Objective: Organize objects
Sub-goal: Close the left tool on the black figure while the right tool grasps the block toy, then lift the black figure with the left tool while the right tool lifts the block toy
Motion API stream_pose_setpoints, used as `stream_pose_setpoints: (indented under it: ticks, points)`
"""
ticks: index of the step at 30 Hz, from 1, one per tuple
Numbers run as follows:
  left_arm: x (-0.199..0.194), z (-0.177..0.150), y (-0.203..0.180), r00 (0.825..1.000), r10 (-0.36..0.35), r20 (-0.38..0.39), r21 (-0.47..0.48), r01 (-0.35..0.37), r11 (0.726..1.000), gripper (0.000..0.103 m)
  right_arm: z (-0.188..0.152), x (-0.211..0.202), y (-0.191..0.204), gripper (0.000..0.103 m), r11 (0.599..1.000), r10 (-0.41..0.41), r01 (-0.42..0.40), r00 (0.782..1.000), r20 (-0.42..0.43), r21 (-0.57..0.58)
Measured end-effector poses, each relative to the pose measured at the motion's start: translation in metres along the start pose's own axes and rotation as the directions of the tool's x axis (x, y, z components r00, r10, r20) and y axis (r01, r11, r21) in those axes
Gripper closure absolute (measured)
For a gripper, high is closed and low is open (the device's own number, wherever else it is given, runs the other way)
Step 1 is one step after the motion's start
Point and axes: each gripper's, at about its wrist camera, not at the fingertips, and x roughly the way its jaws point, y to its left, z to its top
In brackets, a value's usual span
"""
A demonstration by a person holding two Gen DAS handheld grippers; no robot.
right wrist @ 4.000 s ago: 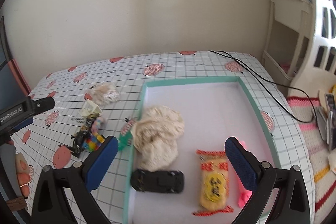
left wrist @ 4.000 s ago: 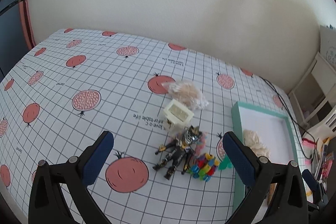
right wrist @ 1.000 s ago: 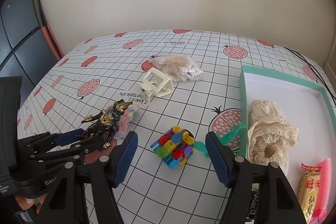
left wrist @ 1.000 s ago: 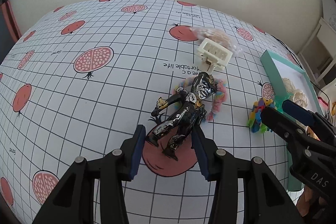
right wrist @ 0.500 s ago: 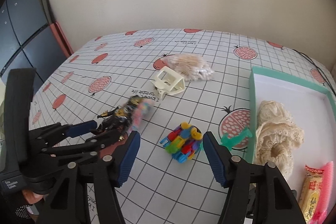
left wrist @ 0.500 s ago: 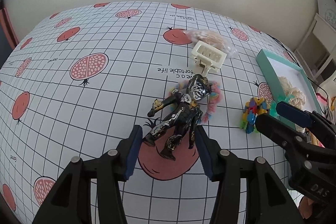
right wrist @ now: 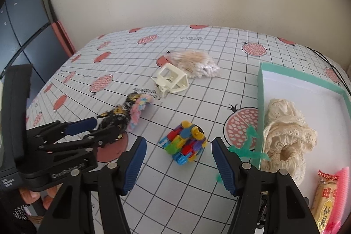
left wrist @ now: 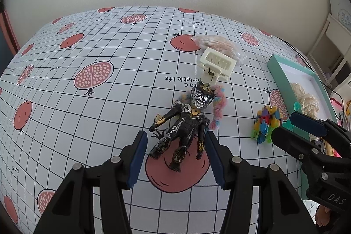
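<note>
Readable lettering on the cloth, the tools and a snack packet

The worktop (left wrist: 109, 102) cloth carries upside-down print: "Garnet" beside a pomegranate and "fortable life" near the toy figure. The right tool (left wrist: 307, 126) shows white letters "DAS" on its black body; the left tool (right wrist: 87, 124) reads "GenRobot.AI". The snack packet (right wrist: 324, 205) in the tray bears red Chinese characters, too small to read surely.

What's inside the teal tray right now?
In the teal tray: a cream lace cloth, a yellow snack packet and something pink. Its near end is hidden behind the right gripper.
</note>
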Motion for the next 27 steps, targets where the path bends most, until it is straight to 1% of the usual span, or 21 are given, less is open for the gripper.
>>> stream_pose_setpoints:
  ticks: [4, 7, 13, 15, 16, 17, 23, 27]
  points:
    - [0.002, -0.001, 0.001, 1.000, -0.001, -0.004, -0.001, 0.001, 1.000, 0.048, 0.000, 0.008, 0.003, 0.037, 1.000, -0.009, 0.009, 1.000, -0.005, -0.002]
    - [0.004, 0.000, 0.003, 1.000, -0.003, -0.004, -0.007, 0.003, 1.000, 0.048, -0.002, 0.017, 0.005, 0.037, 0.999, -0.042, 0.042, 0.999, -0.015, -0.007]
    - [0.005, -0.001, 0.004, 1.000, -0.008, -0.005, -0.006, 0.008, 1.000, 0.048, -0.003, 0.027, 0.000, 0.037, 0.996, -0.075, 0.075, 0.997, -0.010, 0.043]
    - [0.006, -0.001, 0.003, 1.000, -0.009, -0.006, -0.001, 0.009, 1.000, 0.048, -0.002, 0.027, -0.001, 0.040, 0.996, -0.071, 0.071, 0.997, -0.003, 0.051]
    - [0.006, -0.001, 0.003, 1.000, -0.010, -0.007, 0.001, 0.010, 1.000, 0.048, -0.002, 0.025, -0.002, 0.046, 0.996, -0.066, 0.066, 0.998, 0.001, 0.056]
    - [0.007, 0.000, 0.002, 1.000, -0.010, -0.009, 0.003, 0.010, 1.000, 0.047, -0.001, 0.025, -0.003, 0.049, 0.997, -0.060, 0.059, 0.998, 0.001, 0.058]
    - [0.012, -0.003, 0.001, 1.000, -0.008, -0.023, 0.019, 0.008, 1.000, 0.044, -0.001, 0.024, 0.001, 0.049, 0.997, -0.063, 0.063, 0.998, 0.001, 0.046]
    - [0.011, -0.003, -0.001, 1.000, -0.005, -0.019, 0.029, 0.006, 1.000, 0.044, -0.001, 0.020, 0.000, 0.049, 0.997, -0.059, 0.059, 0.998, 0.005, 0.045]
